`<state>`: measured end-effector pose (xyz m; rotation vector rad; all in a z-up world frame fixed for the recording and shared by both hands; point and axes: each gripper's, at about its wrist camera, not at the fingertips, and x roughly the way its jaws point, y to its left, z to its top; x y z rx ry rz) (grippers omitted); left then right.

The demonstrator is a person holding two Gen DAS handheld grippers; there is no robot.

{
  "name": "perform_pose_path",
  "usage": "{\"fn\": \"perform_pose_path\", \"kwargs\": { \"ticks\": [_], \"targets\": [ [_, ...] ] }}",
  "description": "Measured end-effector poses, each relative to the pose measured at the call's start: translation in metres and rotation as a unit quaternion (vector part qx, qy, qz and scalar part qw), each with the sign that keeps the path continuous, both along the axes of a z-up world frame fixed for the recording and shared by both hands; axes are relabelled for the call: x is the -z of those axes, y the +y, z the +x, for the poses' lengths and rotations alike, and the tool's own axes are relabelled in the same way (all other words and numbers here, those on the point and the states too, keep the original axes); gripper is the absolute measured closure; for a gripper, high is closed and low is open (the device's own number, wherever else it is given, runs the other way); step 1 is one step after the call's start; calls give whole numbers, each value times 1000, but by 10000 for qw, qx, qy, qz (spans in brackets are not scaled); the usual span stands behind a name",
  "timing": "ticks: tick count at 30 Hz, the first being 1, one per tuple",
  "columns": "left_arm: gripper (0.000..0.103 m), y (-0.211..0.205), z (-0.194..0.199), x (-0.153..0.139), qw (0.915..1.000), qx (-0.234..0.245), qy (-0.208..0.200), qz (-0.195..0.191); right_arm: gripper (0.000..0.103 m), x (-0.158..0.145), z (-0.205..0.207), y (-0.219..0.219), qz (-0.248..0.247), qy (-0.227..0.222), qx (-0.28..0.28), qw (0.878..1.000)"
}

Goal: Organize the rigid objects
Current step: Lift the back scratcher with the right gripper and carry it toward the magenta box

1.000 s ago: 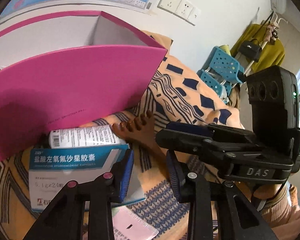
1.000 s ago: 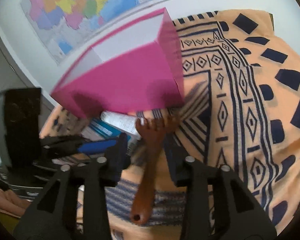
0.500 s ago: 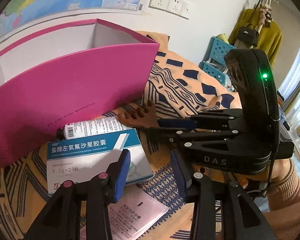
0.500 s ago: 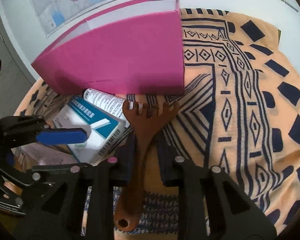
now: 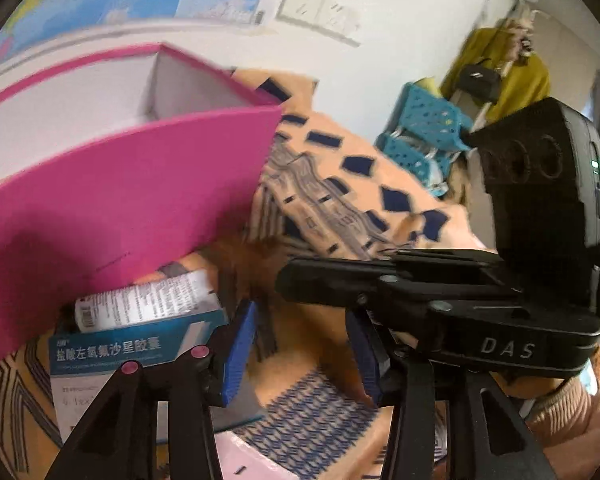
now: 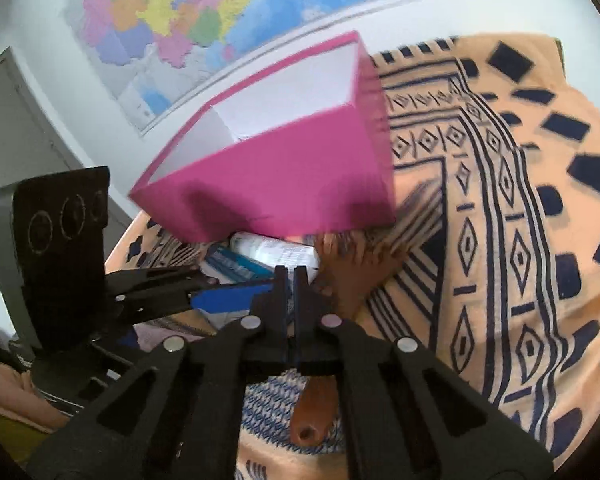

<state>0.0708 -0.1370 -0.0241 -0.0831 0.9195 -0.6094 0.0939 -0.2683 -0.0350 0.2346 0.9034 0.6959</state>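
right wrist view: tongs clamp the wooden scratcher, box waits above

right wrist view puts the right tongs (image 6: 290,280) at the lower middle of the frame, their jaws having just been closing and now clenched on the handle of the wooden back scratcher (image 6: 354,268). its clawed head pokes out just above the tips, and the handle end with its hole shows below them. the step in hand looks like the pick of the scratcher. the next move, as i judge it, calls for a lift clear of the patterned cloth (image 6: 500,200) on the desk and a carry up into the pink box (image 6: 284,184), which sits open-topped in the upper middle of the frame, touching or nearly touching the scratcher's head.

in the left wrist view the left tongs (image 5: 300,344) sit at the lower middle, jaws having just been opening, released, with nothing pressed between the blue pads. the medicine box (image 5: 140,352) lies at the lower left, just beside the left pad.

counted: one pink box, one scratcher, one blue-and-white medicine box, one white tube (image 5: 144,300) lying on top of it against the pink wall, one pale paper slip (image 5: 244,460) at the bottom edge.
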Motion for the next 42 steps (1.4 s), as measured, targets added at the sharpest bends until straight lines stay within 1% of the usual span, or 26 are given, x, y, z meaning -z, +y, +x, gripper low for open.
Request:
{"fn": "perform_pose_path", "kwargs": {
  "ticks": [1,3,4,5,6,10,13,14,16,20,21,22,23,25,26,28,30,34,36,37,39,40,42],
  "targets": [
    [56,2,0,2,10000,-9,34,21,95,4,4,-1,-95,101,47,9999],
    [56,8,-5,4,9999,-54,11,92,93,10,6,-1,-367,126,104,9992],
    [56,10,-8,3,9999,-66,-19,122,89,13,6,-2,-494,140,117,9986],
    [56,12,-10,2,9999,-73,-29,142,81,16,7,-3,-596,151,155,9980],
    [56,14,-12,2,9998,-89,-44,150,78,18,7,-5,-652,169,190,9975],
    [56,14,-12,3,9999,-103,-3,137,77,19,3,-8,-783,90,273,9965],
    [56,8,-12,3,9999,-16,-41,162,77,28,3,-5,-887,291,179,9955],
    [56,6,-13,4,9998,-2,-55,194,77,30,3,-3,-935,298,168,9950],
    [56,6,-12,4,9996,-44,-82,253,77,28,1,2,-1057,199,164,9941],
    [56,14,-12,3,9999,-61,-5,90,82,27,1,11,-1329,-11,131,9910],
    [56,15,-13,4,9999,-47,15,90,84,27,2,12,-1320,-23,128,9912],
    [55,15,-13,4,9999,-32,18,106,88,27,2,10,-1229,2,134,9923],
    [51,13,-14,3,9999,-10,14,116,88,27,4,7,-1100,46,156,9938],
    [51,10,-15,3,9999,78,7,113,88,27,6,-2,-697,195,176,9972],
    [48,7,-15,3,9998,146,25,105,88,27,5,-5,-530,237,188,9981],
    [44,-1,-14,5,9995,315,69,73,88,25,4,-13,-305,297,211,9989],
    [44,-11,-11,8,9987,471,169,69,88,22,3,-18,-74,354,193,9992],
    [44,-27,-8,14,9977,632,223,107,88,18,0,-19,72,357,135,9992],
    [48,-29,-7,15,9979,601,226,95,88,19,0,-16,100,384,63,9992],
    [60,-29,-5,15,9980,576,230,96,88,20,1,-14,91,395,2,9992],
    [64,-28,-4,14,9985,486,217,143,85,22,2,-10,21,406,-54,9992],
    [68,-27,-4,14,9986,457,239,151,83,23,3,-9,-11,414,-83,9991],
    [68,-24,-4,15,9989,394,225,130,82,24,6,-6,-16,450,-165,9989]
  ]
}}
